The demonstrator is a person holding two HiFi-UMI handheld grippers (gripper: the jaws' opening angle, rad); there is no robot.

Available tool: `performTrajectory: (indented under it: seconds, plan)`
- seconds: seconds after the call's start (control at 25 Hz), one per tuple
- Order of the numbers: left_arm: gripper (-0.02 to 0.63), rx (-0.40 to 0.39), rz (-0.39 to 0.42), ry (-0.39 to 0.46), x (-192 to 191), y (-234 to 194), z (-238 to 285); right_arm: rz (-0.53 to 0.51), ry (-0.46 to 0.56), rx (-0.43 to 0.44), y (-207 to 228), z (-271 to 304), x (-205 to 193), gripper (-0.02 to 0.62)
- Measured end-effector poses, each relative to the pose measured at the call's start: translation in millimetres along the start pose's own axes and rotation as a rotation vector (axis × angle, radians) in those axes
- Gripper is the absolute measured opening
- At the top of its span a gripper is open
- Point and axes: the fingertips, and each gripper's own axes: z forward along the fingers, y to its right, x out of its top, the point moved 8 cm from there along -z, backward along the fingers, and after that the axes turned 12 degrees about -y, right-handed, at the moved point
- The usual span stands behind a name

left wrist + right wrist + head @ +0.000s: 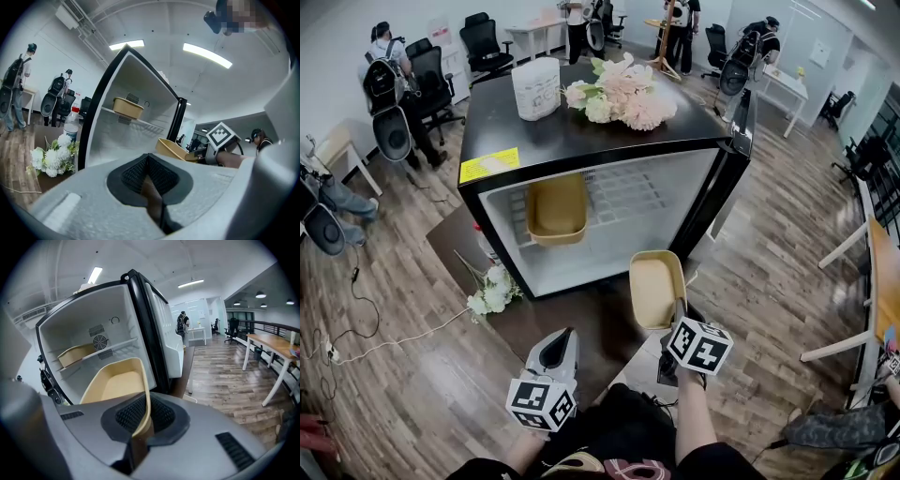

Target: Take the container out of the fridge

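A black mini fridge (581, 141) stands open, its white inside facing me. My right gripper (677, 314) is shut on the rim of a tan container (655, 289), held in the air outside the fridge, in front of its lower right corner. In the right gripper view the container's wall (143, 399) is pinched between the pads. A second tan container (556, 208) rests on the fridge's wire shelf (623, 197) at the left. My left gripper (557, 349) is shut with nothing in it, low and left of the held container.
The fridge door (733, 159) swings out to the right. A white roll (536, 88) and pink flowers (623, 94) sit on the fridge top. White flowers (490, 292) and a bottle (71, 124) lie at the fridge's left foot. People and office chairs stand far behind.
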Motion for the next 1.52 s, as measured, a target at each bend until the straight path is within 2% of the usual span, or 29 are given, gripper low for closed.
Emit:
performTrajectory:
  seconds: [1.0, 1.52]
  plan:
    - [0.009, 0.040, -0.022, -0.023, -10.2, -4.0, 14.0, -0.024, -0.120, -0.061, 18.0, 51.8, -41.9, 0.026]
    - [0.009, 0.093, -0.026, -0.040, -14.7, -3.9, 12.6, -0.031, -0.170, -0.104, 26.4, 81.2, -56.4, 0.028]
